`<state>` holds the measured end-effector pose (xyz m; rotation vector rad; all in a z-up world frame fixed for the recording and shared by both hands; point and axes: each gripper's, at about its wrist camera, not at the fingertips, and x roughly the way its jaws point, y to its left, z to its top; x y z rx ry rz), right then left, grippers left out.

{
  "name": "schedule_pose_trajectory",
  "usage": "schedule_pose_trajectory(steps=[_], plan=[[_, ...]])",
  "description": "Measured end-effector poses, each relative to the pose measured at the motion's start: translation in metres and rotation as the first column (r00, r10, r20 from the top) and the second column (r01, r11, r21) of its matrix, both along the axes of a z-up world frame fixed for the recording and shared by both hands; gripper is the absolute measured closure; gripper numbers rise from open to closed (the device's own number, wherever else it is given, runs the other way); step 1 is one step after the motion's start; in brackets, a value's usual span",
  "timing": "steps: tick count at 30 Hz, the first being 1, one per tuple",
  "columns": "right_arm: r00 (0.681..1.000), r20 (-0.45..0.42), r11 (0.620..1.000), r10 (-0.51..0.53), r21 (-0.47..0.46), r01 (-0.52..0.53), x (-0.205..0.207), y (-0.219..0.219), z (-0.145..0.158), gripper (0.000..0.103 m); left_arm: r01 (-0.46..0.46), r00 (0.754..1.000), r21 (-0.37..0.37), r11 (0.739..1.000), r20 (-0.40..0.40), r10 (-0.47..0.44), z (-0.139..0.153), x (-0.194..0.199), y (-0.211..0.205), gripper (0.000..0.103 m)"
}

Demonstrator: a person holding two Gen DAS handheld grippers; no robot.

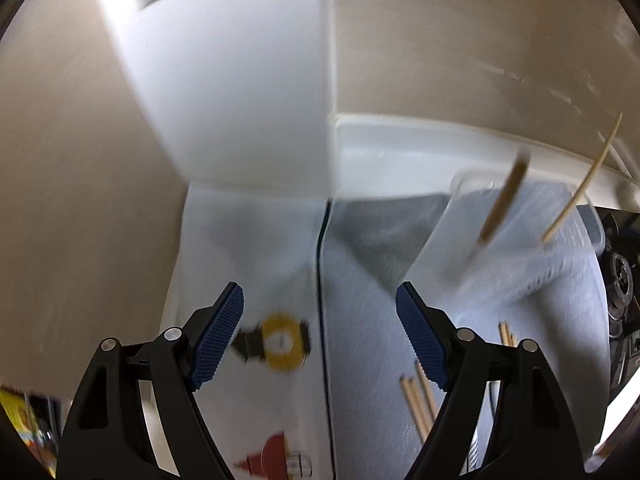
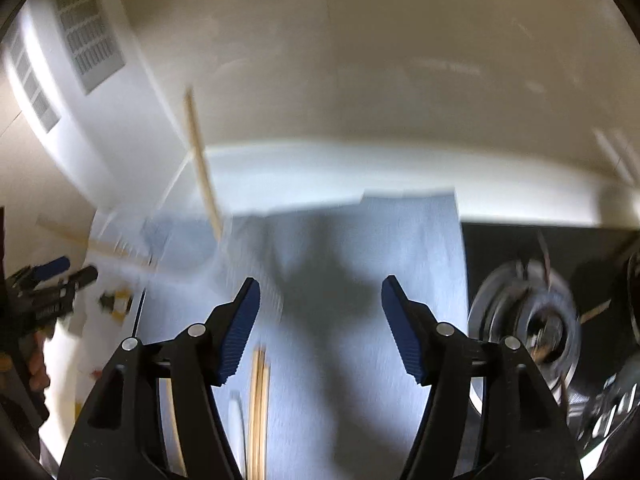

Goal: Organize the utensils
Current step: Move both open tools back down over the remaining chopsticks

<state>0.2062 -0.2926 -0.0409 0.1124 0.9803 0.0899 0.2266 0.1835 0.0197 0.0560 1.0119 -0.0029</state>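
**Both jaws empty, loose chopsticks lay nearest the right hand**

Nearest in, the right gripper hung with its jaws spread and nothing between them. Just below its left pad lay a bundle of loose chopsticks on the pale cloth, their long axis running almost straight away from the camera, roughly in line with the gripper's pointing direction. The sticks sat left of the gap's centre, so by my read a small shift left would bracket them.

The left gripper was likewise released, jaws wide, holding nothing. The same chopsticks showed beside its right finger, off to that side, so I judged the right hand the better placed.

Farther out stood a clear container with two sticks leaning up out of it, tilted; blur made its rim hard to trace. Beyond it ran the counter edge.
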Motion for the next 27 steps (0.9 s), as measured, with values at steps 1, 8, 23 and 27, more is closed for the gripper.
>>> schedule_pose_trajectory(steps=[1, 8, 23, 27], plan=[[0.999, -0.042, 1.0, 0.021, 0.008, -0.021, -0.008, 0.002, -0.011, 0.04, -0.008, 1.0, -0.01, 1.0, -0.021, 0.008, -0.005, -0.008, 0.003, 0.026], [0.962, -0.238, 0.991, 0.133, 0.012, -0.134, -0.04, 0.036, -0.08, 0.057, 0.027, 0.985, -0.039, 0.999, -0.172, -0.034, -0.044, -0.044, -0.011, 0.026], [0.937, -0.315, 0.988, 0.154, 0.026, -0.154, -0.047, 0.055, -0.112, 0.068, 0.047, 0.932, -0.096, 0.994, -0.354, -0.078, -0.104, -0.056, -0.031, 0.029], [0.935, -0.318, 0.987, 0.156, 0.021, -0.157, -0.046, 0.058, -0.113, 0.068, 0.034, 0.924, -0.085, 0.996, -0.376, -0.064, -0.113, -0.051, -0.035, 0.028]])
